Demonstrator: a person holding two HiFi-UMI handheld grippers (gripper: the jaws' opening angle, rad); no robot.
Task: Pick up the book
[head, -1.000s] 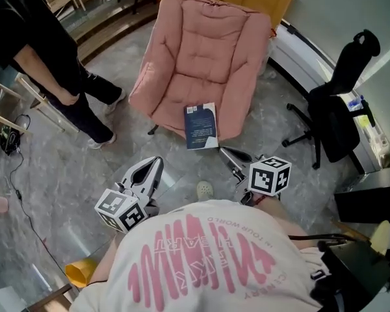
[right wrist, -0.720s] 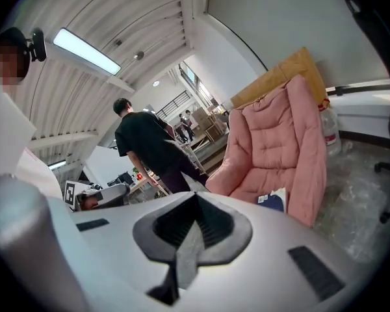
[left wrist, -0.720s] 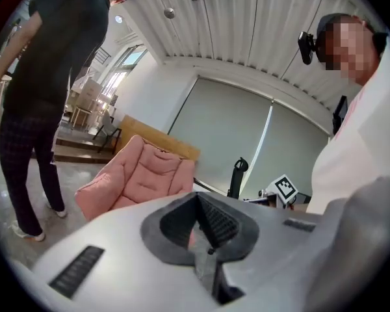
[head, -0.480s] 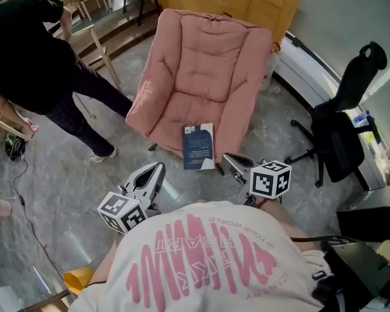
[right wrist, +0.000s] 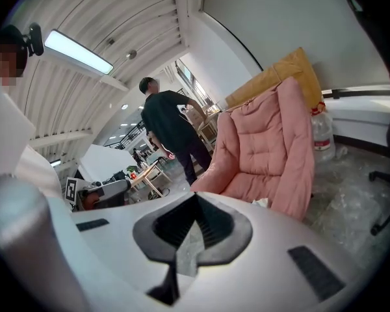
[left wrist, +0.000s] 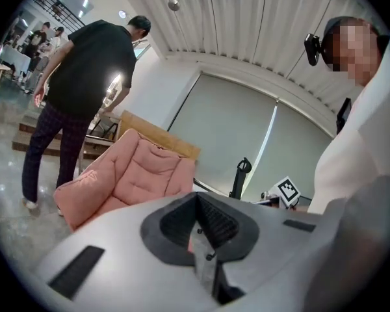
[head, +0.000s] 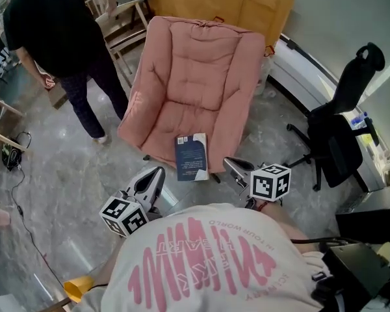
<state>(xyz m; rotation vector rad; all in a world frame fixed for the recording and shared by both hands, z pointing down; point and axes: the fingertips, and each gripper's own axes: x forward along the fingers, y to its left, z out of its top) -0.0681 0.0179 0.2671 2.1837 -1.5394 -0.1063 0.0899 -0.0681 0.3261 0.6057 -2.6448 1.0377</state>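
Nearer the pink armchair (head: 195, 83) now, left tongs (head: 159, 170) and right tongs (head: 227, 163) are shut; we open one for the book (head: 191, 156) on its seat.

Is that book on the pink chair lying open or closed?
Closed. The book lies flat on the pink chair's seat, dark cover up, no pages spread.

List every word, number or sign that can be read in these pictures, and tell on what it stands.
"IN YOUR WORLD": white shirt, upside down in the head view.
"HEART": same shirt, small, less sure; the large pink letters stay unclear.
Book: label and print too small to read.
Left marker cube, right marker cube: square patterns, no words.
Bottle label: blurred.
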